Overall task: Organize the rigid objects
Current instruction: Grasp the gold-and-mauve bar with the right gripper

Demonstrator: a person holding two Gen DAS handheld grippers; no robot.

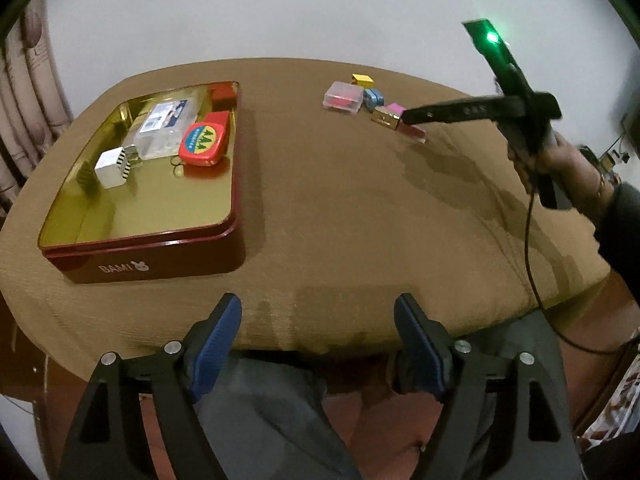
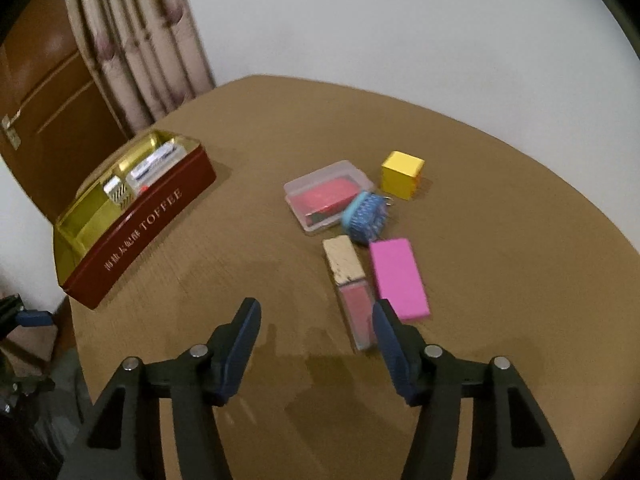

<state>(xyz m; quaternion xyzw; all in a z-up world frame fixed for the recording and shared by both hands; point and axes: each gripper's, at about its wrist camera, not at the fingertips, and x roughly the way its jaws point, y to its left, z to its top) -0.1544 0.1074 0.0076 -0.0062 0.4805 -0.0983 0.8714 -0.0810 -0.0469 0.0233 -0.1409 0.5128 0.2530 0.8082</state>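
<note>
Your right gripper (image 2: pixel 316 344) is spread wide and holds nothing; the lipstick tube (image 2: pixel 350 288) lies just ahead, its near end beside the right finger. The pink block (image 2: pixel 398 278) sits right of the tube, with the blue brush (image 2: pixel 366 216), clear case (image 2: pixel 324 196) and yellow cube (image 2: pixel 401 174) beyond. The red tin (image 2: pixel 140 228) is off to your left. Your left gripper (image 1: pixel 318 344) is also wide and empty, at the table (image 1: pixel 320 220) edge, with the tin ahead-left.
</note>
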